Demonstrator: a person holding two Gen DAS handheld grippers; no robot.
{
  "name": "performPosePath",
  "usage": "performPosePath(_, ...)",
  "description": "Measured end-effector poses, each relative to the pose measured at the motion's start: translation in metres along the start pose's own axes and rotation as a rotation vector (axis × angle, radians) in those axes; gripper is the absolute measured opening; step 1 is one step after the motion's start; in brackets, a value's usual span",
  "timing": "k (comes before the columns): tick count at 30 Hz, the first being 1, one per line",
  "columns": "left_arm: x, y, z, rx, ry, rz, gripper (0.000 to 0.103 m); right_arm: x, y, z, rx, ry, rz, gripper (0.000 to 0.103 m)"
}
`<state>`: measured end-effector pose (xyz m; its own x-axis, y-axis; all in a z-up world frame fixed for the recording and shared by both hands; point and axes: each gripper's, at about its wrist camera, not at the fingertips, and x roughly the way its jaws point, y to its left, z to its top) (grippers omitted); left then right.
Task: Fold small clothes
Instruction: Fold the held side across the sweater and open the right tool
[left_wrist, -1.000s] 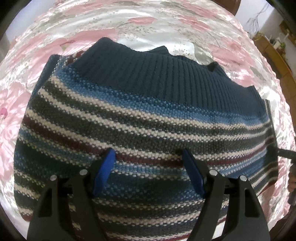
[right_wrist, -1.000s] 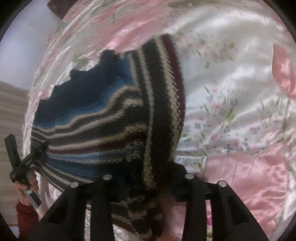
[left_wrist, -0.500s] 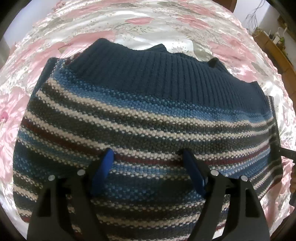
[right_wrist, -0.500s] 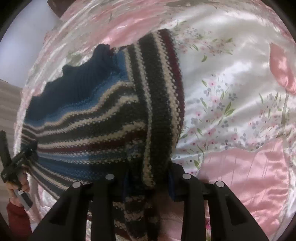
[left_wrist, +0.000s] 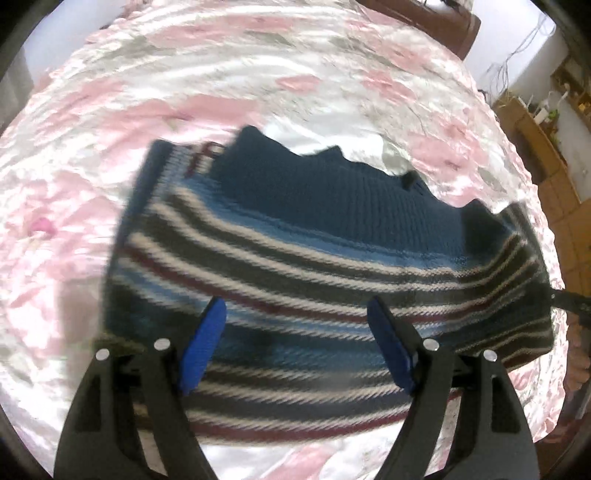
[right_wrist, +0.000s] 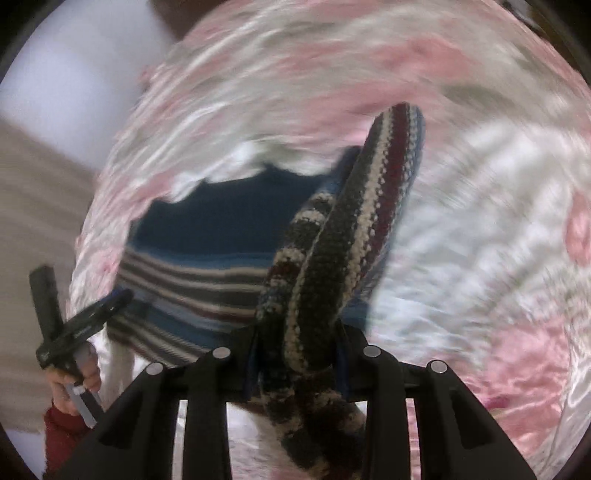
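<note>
Since a second ago, the left gripper (left_wrist: 295, 343) has pulled back from the striped sweater (left_wrist: 317, 266), so more of the pink floral satin bedspread (left_wrist: 229, 85) shows around the garment, while the right gripper (right_wrist: 295, 354) has lifted one edge of the knit clear of the bed. Both views are smeared by motion.

In the left wrist view, the sweater lies spread on the bedspread, its ribbed navy band (left_wrist: 332, 192) at the far side and bands of blue, grey, cream and maroon running across nearer the camera. The left gripper's blue-padded fingers (left_wrist: 201, 343) stand wide apart above the knit, grasping nothing. At the right edge of that view, the black tip of the other gripper meets the sweater's corner.

In the right wrist view, the right gripper's jaws are clenched on a bunched fold of the sweater (right_wrist: 332, 266), which rises from between the fingers in a thick striped roll and arches over the rest of the garment, still flat on the bed. At lower left, a person's hand (right_wrist: 70, 384) in a red sleeve (right_wrist: 61, 435) holds the left gripper (right_wrist: 85, 325) by the sweater's near corner.

A wooden headboard (left_wrist: 417, 18) and shelving (left_wrist: 546, 129) stand beyond the bed.
</note>
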<state>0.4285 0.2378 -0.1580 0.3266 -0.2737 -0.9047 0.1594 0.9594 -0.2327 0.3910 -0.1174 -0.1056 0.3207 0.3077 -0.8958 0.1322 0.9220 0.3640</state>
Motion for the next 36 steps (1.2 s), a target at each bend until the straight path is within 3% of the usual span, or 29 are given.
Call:
performPosePath(5,-0.008,0.027,-0.005,-0.036,0.001,0.009,0.078,0.029,0.07,0.0,-0.13,0.034,-0.026,0.032)
performPosePath(13,-0.005,0.035,-0.008,-0.066,0.009,-0.009,0.078,0.094,0.103,-0.012,-0.188,0.115,-0.11,0.036)
performPosePath(16,-0.001,0.027,-0.006,-0.063,0.015,-0.023,0.078,0.098,0.105,-0.014,-0.191,0.131,-0.034,0.053)
performPosePath(18,-0.001,0.019,-0.005,-0.068,0.018,-0.05,0.078,0.088,0.104,-0.015,-0.186,0.131,0.032,0.057)
performPosePath(22,-0.001,-0.005,-0.003,-0.078,0.026,-0.132,0.078,0.038,0.078,-0.018,-0.147,0.082,0.132,0.056)
performPosePath(28,0.012,-0.061,0.0,-0.061,0.07,-0.243,0.079,-0.015,0.014,-0.02,-0.073,0.025,0.073,0.056)
performPosePath(31,0.03,-0.089,0.0,-0.044,0.111,-0.254,0.08,-0.016,-0.015,-0.028,-0.043,0.022,0.01,0.057)
performPosePath(36,0.062,-0.113,-0.001,-0.049,0.194,-0.273,0.08,-0.004,-0.057,-0.045,0.009,0.061,-0.018,0.057)
